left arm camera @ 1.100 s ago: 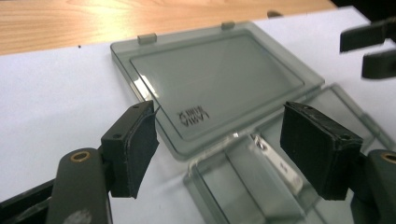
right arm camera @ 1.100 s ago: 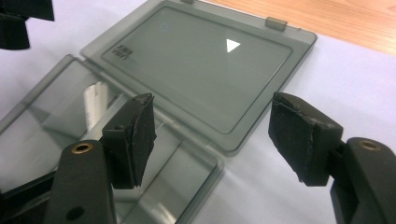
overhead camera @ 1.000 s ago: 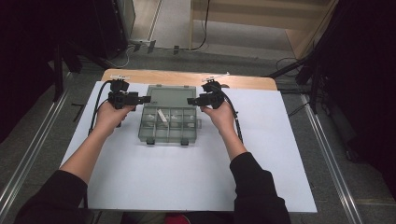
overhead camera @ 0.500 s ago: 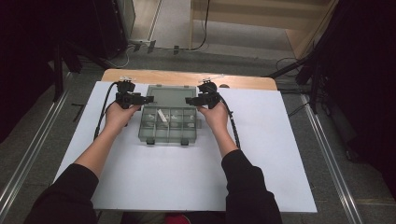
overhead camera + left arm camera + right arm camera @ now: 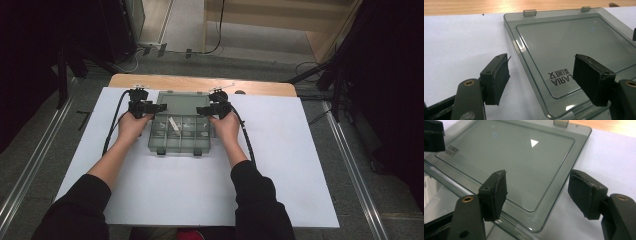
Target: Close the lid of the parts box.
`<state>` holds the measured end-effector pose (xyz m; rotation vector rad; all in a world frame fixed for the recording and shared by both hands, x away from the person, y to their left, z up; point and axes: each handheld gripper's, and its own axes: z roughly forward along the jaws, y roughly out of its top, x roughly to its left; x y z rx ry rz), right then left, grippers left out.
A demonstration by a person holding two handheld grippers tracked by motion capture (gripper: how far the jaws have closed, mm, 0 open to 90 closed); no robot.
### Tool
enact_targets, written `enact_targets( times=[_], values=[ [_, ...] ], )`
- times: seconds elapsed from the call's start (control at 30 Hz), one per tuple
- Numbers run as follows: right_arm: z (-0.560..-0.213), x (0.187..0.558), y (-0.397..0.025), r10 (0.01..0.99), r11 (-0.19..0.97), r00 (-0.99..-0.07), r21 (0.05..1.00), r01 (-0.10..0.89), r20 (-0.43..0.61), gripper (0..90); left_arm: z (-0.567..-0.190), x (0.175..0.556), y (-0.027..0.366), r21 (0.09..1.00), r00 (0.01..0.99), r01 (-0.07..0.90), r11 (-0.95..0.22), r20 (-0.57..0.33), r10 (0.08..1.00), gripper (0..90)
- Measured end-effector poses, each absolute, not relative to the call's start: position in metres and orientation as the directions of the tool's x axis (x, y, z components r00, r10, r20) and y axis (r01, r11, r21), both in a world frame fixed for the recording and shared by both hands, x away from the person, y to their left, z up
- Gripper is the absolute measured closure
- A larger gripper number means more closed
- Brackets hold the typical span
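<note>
On the desk (image 5: 280,190), covered by a white sheet, sat a clear plastic box (image 5: 181,135) with little compartments. Its lid (image 5: 574,50) lay flat and open behind it, toward the far edge. The left hand-held gripper (image 5: 541,82) had its jaws spread wide, one on each side of the lid's left edge, not pinching it. The right hand-held gripper (image 5: 539,192) was spread too, with the lid's right edge between its jaws. Each one sat at a side of the lid, likely so both could lift it evenly and swing it shut. A small white piece (image 5: 174,124) lay inside the box.
</note>
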<state>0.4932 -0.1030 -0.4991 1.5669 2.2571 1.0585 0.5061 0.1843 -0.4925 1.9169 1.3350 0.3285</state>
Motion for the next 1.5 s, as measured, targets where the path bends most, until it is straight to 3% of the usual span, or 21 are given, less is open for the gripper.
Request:
enact_targets(
  times=[0.57,1.13,1.33,1.5],
  values=[
    [-0.506,0.498,-0.102,0.873,0.107,-0.372,0.619,0.778,0.317,25.7,-0.502,0.51,0.182,0.696,0.419,0.705,-0.133,-0.258,0.871,27.7],
    [-0.502,0.499,-0.104,0.867,0.109,-0.355,0.563,0.82,0.349,27.1,-0.503,0.51,0.177,0.697,0.419,0.708,-0.119,-0.278,0.864,27.2],
    [-0.501,0.5,-0.1,0.86,0.105,-0.36,0.565,0.819,0.361,27.7,-0.503,0.512,0.18,0.677,0.401,0.734,-0.059,-0.362,0.842,27.6],
    [-0.501,0.5,-0.098,0.866,0.081,-0.345,0.58,0.811,0.362,30.0,-0.502,0.511,0.181,0.689,0.407,0.721,-0.074,-0.334,0.85,30.3]
  ],
)
